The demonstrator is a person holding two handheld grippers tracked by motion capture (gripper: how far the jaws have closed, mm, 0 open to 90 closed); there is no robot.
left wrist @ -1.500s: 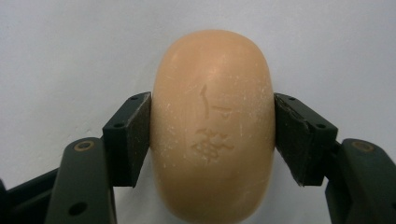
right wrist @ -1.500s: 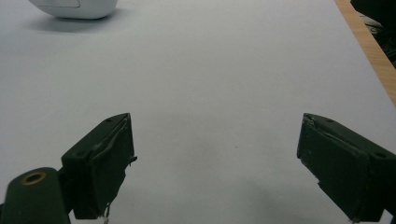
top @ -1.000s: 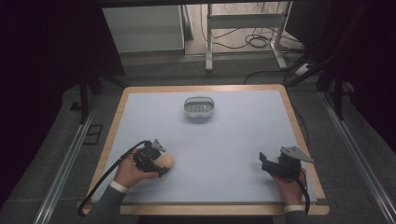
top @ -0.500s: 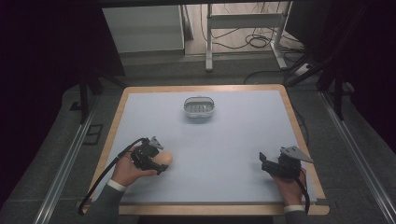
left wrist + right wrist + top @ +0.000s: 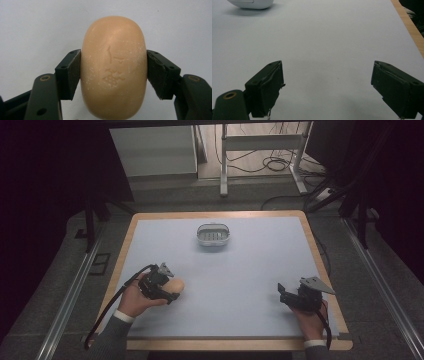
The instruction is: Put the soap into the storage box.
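Note:
A tan oval bar of soap (image 5: 113, 67) with a stamped mark sits between my left gripper's (image 5: 113, 72) two black jaws, which press on its sides. In the high view the same soap (image 5: 176, 285) pokes out of the left gripper (image 5: 167, 290) near the table's front left. My right gripper (image 5: 327, 85) stands open over bare table, nothing between its fingers; in the high view the right gripper (image 5: 284, 293) rests at the front right. A white oval soap dish (image 5: 213, 235) sits at the far middle of the table, its edge the white dish (image 5: 252, 3) in the right gripper view.
The table has a pale blue mat (image 5: 240, 270) with a wooden rim (image 5: 320, 265). Beyond the far edge stand a white cabinet (image 5: 155, 150) and a metal stand (image 5: 260, 145) with cables on the floor. Dark floor and rails flank both sides.

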